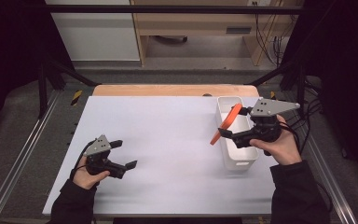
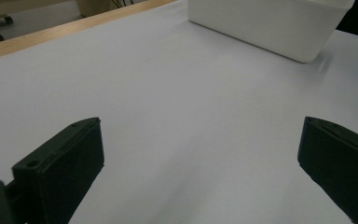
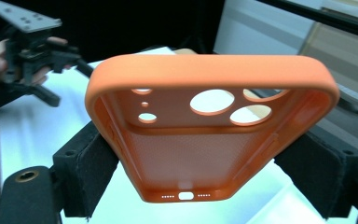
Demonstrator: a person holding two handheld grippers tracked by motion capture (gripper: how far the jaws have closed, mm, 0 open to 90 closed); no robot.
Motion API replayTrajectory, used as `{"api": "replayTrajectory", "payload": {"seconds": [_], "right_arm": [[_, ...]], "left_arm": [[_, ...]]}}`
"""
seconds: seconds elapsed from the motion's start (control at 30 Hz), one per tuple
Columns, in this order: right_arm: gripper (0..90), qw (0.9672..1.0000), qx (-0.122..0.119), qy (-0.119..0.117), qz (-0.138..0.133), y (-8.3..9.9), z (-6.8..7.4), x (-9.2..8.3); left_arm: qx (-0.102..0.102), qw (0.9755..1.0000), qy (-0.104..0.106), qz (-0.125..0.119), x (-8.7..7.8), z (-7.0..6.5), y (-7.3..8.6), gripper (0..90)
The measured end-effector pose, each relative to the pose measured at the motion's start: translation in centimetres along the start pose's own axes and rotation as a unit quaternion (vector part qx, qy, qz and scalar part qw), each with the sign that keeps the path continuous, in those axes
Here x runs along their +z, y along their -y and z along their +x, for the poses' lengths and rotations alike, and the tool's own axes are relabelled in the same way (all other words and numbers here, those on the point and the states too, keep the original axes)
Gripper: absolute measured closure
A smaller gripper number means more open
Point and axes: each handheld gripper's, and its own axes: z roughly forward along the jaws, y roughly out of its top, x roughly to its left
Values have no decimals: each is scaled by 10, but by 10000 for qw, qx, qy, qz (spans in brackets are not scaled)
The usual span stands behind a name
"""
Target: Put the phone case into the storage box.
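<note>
Leftmost, my left gripper (image 1: 123,154) sits low over the white table (image 1: 168,140), jaws spread wide with nothing between them, well apart from the case. Moving right, the orange phone case (image 1: 227,123) hangs tilted above the near-left edge of the white bin (image 1: 235,161), partly over the table. My right gripper (image 1: 235,123) pinches it across its sides, pads (image 3: 91,163) pressed on both edges, camera cutouts pointing away from the gripper.
</note>
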Motion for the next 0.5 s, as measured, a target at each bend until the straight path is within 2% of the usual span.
{"api": "replayTrajectory", "payload": {"seconds": [0.27,0.5], "right_arm": [[159,9992,215,330,-39,-6,-8,4],[159,9970,395,665,-52,-8,-16,8]], "left_arm": [[-110,9997,-197,-27,-7,10,6,0],[-145,9992,-361,-61,-12,15,10,0]]}}
